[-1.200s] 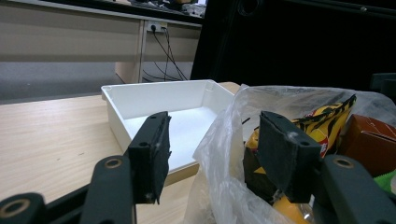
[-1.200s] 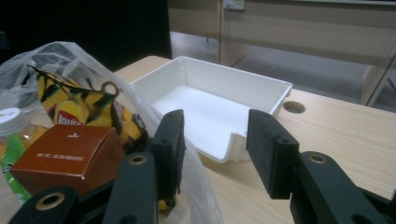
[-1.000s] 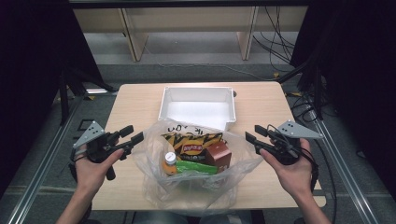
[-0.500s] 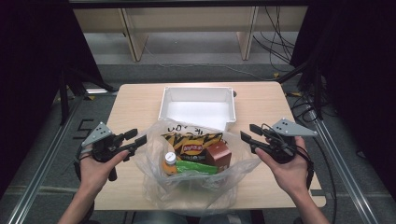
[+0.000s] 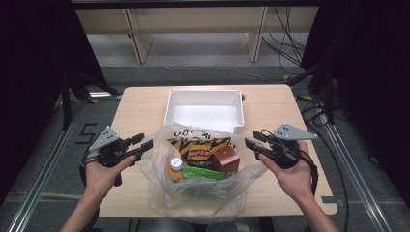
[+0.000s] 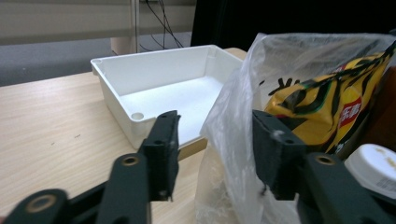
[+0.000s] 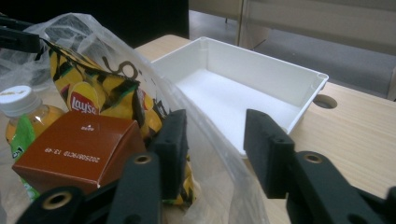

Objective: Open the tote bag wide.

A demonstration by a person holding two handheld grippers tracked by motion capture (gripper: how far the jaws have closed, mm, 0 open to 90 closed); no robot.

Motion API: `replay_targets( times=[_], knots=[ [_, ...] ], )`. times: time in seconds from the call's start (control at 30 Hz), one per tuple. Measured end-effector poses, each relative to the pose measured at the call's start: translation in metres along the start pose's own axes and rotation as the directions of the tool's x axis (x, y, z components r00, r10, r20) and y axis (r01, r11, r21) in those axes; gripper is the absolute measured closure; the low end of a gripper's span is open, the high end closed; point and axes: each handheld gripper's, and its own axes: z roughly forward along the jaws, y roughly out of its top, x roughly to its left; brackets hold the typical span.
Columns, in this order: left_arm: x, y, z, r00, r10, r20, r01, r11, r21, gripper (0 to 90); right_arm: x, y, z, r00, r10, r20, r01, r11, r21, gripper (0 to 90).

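1. Plastic bag, thin, see-through and crinkly, is seen near the front of the wooden table, between the two grippers and just in front of the white tray.
2. Inside the bag a yellow chip packet, a brown box and a bottle with a white cap are packed close together.
3. The left gripper is held at the left edge of the bag. Its jaws are half open and have just been closing, with the bag's edge seen between them in the left gripper view. Whether the pads press on the plastic cannot be told.
4. The right gripper is held at the right edge of the bag. Its jaws are half open too and have just been closing. In the right gripper view the bag's side is seen between them, and a squeeze cannot be told.
5. Compared with a second ago, both grippers are found closer to the bag's sides. The bag and the things in it have stayed in the same spot.
6. The tray is a box shape with smooth, hard walls. The table top is flat, pale wood.
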Motion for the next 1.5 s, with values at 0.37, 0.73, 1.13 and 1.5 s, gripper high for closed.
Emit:
replay_targets(
  times=[0.37, 0.73, 1.13, 1.5],
  knots=[
    [0.001, -0.009, 0.008, 0.9984, 0.056, -0.006, -0.055, 0.9943, 0.091, 81.0, -0.002, -0.007, 0.006, 0.9999, -0.017, 0.005, 0.016, 0.999, 0.051, 84.2],
    [0.002, -0.022, 0.015, 0.9975, 0.060, -0.038, -0.053, 0.9867, 0.153, 87.5, -0.003, -0.018, 0.018, 0.9999, -0.004, 0.009, 0.004, 0.995, 0.104, 86.2],
    [0.004, -0.040, 0.024, 0.9974, 0.060, -0.040, -0.049, 0.9705, 0.236, 89.1, 0.000, -0.031, 0.033, 0.9997, 0.024, 0.005, -0.025, 0.989, 0.148, 86.3],
    [0.007, -0.051, 0.031, 0.9970, 0.058, -0.052, -0.041, 0.9617, 0.271, 89.2, -0.008, -0.047, 0.042, 0.9974, 0.072, -0.002, -0.071, 0.984, 0.166, 88.4]
  ],
)
